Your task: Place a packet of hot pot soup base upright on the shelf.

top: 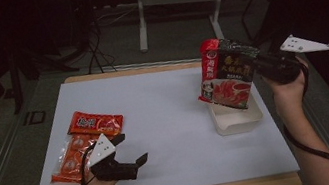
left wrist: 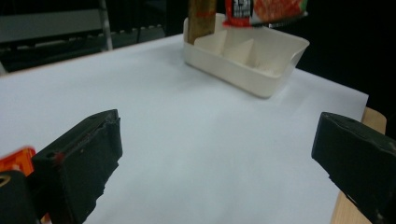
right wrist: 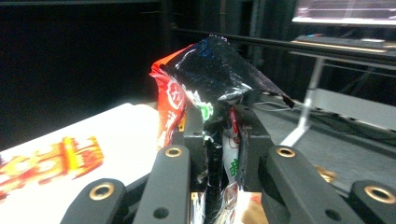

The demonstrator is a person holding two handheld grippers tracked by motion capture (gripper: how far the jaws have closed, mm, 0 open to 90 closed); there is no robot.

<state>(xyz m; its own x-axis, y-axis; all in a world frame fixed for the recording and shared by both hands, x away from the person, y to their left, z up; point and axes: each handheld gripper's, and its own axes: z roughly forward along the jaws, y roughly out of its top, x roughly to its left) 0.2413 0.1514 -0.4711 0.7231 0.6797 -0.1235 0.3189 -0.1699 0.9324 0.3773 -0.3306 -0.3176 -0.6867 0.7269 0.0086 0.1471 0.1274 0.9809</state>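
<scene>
Right gripper (top: 260, 64) clamps the dark-and-red printed foil packet (top: 227, 74) (hanging upright) above the white rectangular plastic tray (top: 236, 120). Left gripper (top: 130, 151), jaws wide apart and empty, sits well left of that tray.

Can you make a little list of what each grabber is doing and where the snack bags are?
left gripper: open, empty, low over the white table
right gripper: shut on the dark packet
dark packet: hanging above the white tray
orange packets: lying flat at the table's left, beside the left gripper
</scene>
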